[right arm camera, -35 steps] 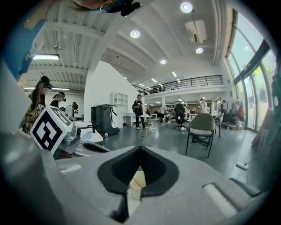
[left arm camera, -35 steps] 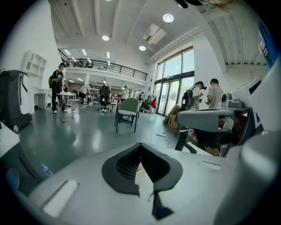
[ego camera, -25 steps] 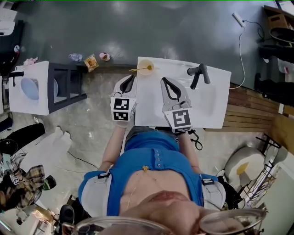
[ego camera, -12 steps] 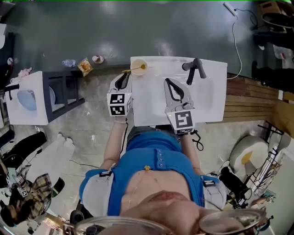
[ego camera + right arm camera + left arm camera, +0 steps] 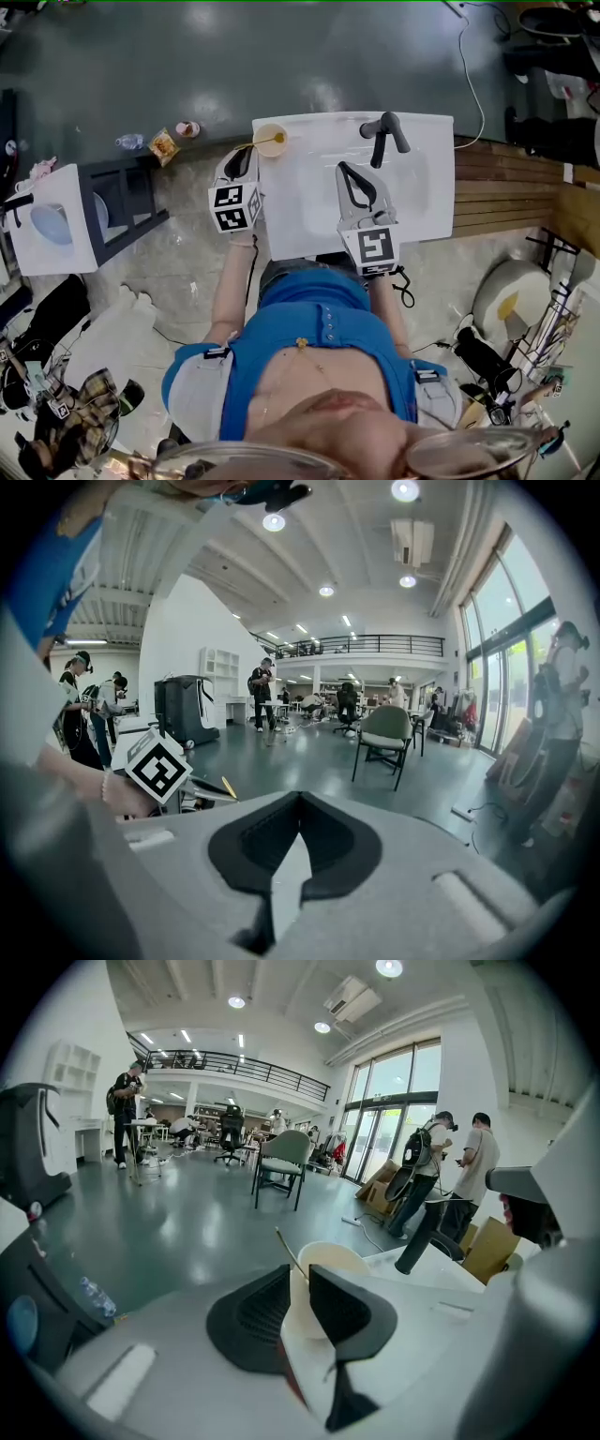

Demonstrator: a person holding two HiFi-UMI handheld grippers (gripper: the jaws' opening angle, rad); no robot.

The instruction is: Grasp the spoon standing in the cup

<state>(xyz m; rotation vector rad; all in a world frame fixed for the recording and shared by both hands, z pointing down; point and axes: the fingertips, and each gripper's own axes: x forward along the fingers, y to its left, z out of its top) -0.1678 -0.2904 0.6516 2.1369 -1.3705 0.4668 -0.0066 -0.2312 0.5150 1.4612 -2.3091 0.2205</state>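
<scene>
A pale cup [image 5: 270,140] stands at the far left corner of the white table [image 5: 309,206]. A thin yellow spoon [image 5: 251,145] leans out of it to the left. My left gripper [image 5: 246,153] is right beside the cup, at the table's left edge. In the left gripper view the cup [image 5: 328,1258] sits just past the jaws, and the spoon handle [image 5: 284,1244] slants down to the narrow gap of my left gripper [image 5: 299,1274], which is slightly open. My right gripper [image 5: 349,172] hovers over the table's middle, shut and empty [image 5: 298,801].
A black tap [image 5: 384,131] rises at the table's far right. A white and black cabinet [image 5: 66,202] stands to the left, with small packets [image 5: 161,143] on the floor behind it. Wooden decking [image 5: 506,202] lies to the right. People [image 5: 473,1171] and a chair [image 5: 281,1162] are far off.
My left gripper has moved forward along the table's left edge up to the cup and its jaws have narrowed. The right gripper has hardly moved.
</scene>
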